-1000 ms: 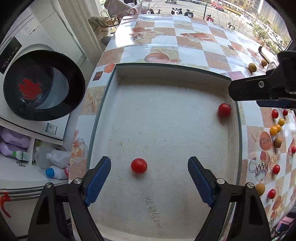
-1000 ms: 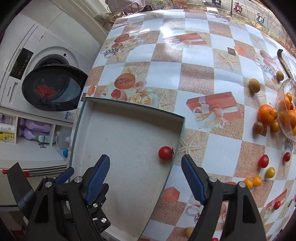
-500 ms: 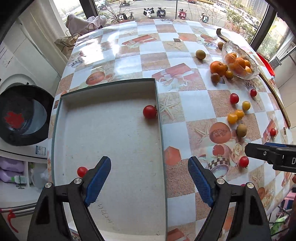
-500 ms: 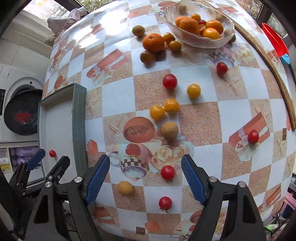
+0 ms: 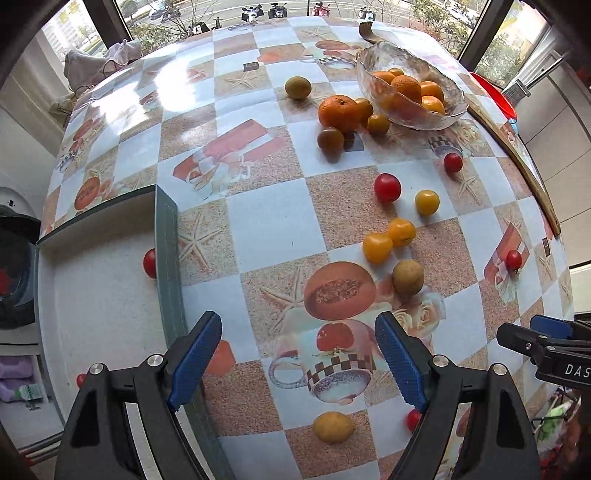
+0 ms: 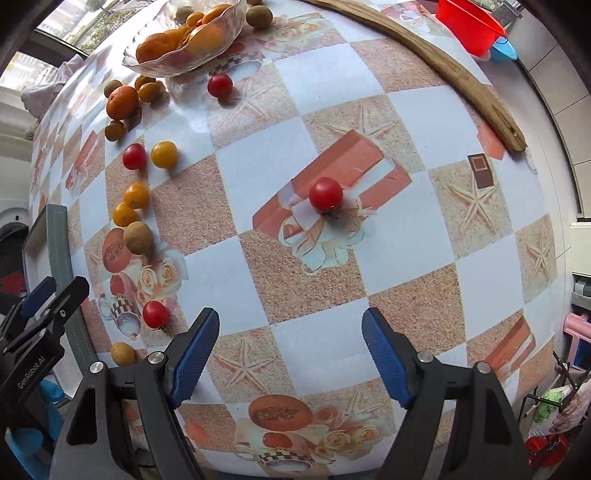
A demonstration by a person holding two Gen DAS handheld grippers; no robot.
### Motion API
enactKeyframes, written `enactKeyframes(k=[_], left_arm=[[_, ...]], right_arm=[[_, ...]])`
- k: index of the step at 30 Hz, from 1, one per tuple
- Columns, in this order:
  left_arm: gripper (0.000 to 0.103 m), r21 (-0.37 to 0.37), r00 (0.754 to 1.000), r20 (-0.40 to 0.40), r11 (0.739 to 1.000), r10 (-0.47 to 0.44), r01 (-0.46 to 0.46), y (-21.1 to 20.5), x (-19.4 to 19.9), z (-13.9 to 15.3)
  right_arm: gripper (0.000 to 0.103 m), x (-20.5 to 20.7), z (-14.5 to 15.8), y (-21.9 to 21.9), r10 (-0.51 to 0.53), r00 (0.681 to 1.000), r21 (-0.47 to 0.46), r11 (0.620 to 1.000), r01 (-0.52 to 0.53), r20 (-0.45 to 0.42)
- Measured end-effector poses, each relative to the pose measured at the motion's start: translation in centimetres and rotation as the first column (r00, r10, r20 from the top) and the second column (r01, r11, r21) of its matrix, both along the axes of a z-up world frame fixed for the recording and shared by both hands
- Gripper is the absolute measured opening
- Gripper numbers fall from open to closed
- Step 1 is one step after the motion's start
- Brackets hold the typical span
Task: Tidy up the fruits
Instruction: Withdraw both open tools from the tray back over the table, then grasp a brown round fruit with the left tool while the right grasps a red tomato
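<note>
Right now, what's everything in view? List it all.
tray: 1, grey rim, table's left edge
red tomatoes: 6, red, two in tray, four loose on table
yellow tomatoes: 3, yellow-orange, mid-table
brown fruits: at least 5, brown to yellow, scattered
orange: 1, orange, beside bowl
bowl: 1, clear glass, far side, holds oranges
board: 1, wood, table's right edge
basin: 1, red, beyond board
washing machine: 1, white, left of table
left gripper: black, blue pads, open, near tray
right gripper: same, open, over table
</note>
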State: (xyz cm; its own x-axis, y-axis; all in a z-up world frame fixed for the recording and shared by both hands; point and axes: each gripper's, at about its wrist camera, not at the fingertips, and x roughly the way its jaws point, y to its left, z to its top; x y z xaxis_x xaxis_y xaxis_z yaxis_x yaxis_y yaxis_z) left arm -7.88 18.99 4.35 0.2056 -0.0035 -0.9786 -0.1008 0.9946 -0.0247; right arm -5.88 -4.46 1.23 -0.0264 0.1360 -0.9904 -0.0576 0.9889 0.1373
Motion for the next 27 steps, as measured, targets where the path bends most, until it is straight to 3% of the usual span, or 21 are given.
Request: enactKeyframes(k=[7,17,20,22,25,27], left_arm=[[0.086,-0.038,0.999,-0.015,0.999,-0.037,0.036,-3.6,1.2,-1.3],[0.086,-0.006,0.993,-0.074,0.996,0.092,-0.092,-5.0,2.8,-3.9],[0.085,0.016,0.993,-0.064,0.995,0.102,-0.101,-5.7,3.1,-4.0],[0.079,0.022,0.993,-0.053,0.995,0.103,-0.102,-6.1,3.5,-3.9],[0.062,0.021,0.995,-0.037,0.995,0.095,-0.094,-7.1,4.1,-3.5],[0.036,0.019,0.997,-0.027,0.997,0.079,-0.078,-7.7,4.3,-3.2]], right_arm=[[0.082,0.9,-0.4,-2.1,0.027,0.998,-0.049,0.999,-0.024,0.062],[0.082,4.6,-1.2,-2.1,0.065,0.992,-0.065,0.996,-0.058,0.109],[0.076,5.6,-1.0,-1.3,0.096,0.988,-0.082,0.993,-0.087,0.121],[0.069,5.8,-1.0,0.8,0.12,0.985,-0.102,0.989,-0.107,0.125],[0.048,6.2,-0.5,2.0,0.152,0.979,-0.122,0.983,-0.136,0.134],[0.028,6.3,-0.2,2.1,0.168,0.976,-0.117,0.981,-0.153,0.136]])
